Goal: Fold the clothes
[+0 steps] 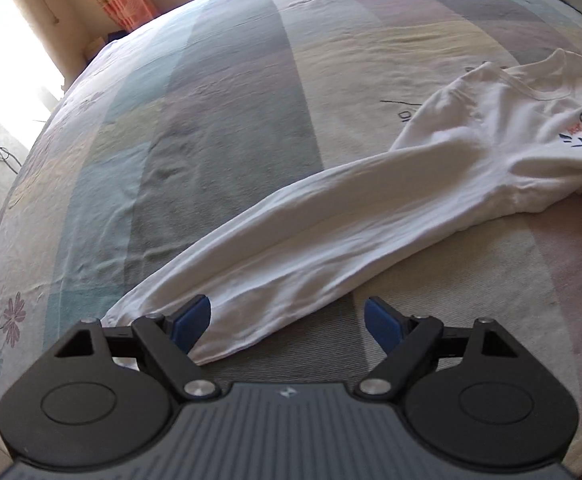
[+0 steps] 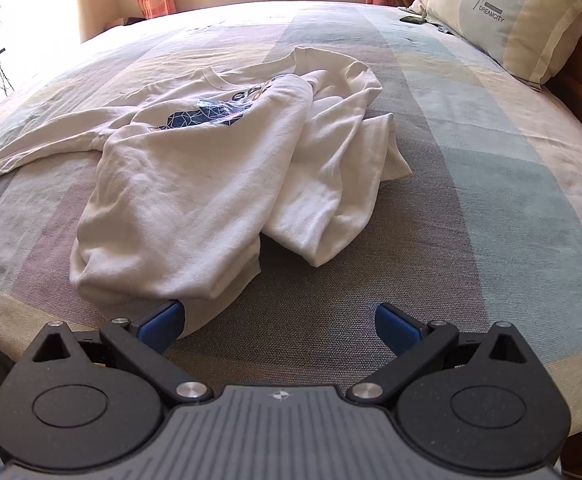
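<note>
Bed (image 2: 491, 184) with a striped pastel cover carries everything; landmark is the white sweatshirt (image 2: 195, 168), lying crumpled mid-bed, print partly covered by a fold of its own body, hem bunched toward the near edge. One long sleeve (image 1: 311, 232) runs flat away from the sweatshirt's body toward the near-left, likely laid out for a fold-in. Pillow (image 2: 507, 16) sits well beyond the sweatshirt by the headboard, clear of the work. Left claw (image 1: 287, 322) hovers over the cuff end of that sleeve, jaws wide, nothing gripped. Right claw (image 2: 279, 322) sits at the sweatshirt's hem, jaws also wide, empty; looks set to grab the hem and spread it.
</note>
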Motion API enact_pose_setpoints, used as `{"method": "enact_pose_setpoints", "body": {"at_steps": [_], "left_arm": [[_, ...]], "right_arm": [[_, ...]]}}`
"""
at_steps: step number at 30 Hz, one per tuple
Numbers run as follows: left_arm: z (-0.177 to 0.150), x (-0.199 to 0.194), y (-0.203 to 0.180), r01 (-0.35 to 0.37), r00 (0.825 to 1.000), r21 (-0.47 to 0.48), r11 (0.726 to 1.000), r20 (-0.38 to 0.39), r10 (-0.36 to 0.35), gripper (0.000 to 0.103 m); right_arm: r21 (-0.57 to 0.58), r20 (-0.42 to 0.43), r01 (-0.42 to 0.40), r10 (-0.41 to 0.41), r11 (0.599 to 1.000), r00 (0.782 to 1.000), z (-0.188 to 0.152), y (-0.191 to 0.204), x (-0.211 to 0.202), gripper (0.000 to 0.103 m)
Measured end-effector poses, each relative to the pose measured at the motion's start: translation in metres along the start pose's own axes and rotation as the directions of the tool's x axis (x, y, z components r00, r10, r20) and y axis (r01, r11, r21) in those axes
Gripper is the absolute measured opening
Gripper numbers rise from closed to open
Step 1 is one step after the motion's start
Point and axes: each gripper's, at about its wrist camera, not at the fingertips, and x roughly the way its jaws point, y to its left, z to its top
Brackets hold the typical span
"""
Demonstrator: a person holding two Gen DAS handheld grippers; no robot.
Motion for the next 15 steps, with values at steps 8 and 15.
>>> {"method": "enact_pose_setpoints", "body": {"at_steps": [8, 15], "left_arm": [[0.021, -0.016, -0.062, 0.039, 0.999, 0.153, 0.987, 0.026, -0.044, 0.085], [0.024, -0.025, -0.074, 0.034, 0.999, 0.151, 0.988, 0.035, -0.039, 0.085]], "right_arm": [[0.002, 0.015, -0.060, 0.060, 0.998, 0.998, -0.004, -0.009, -0.017, 0.103], [-0.047, -0.001, -0.152, 0.153, 0.987, 0.988, -0.005, 0.004, -0.028, 0.103]]}}
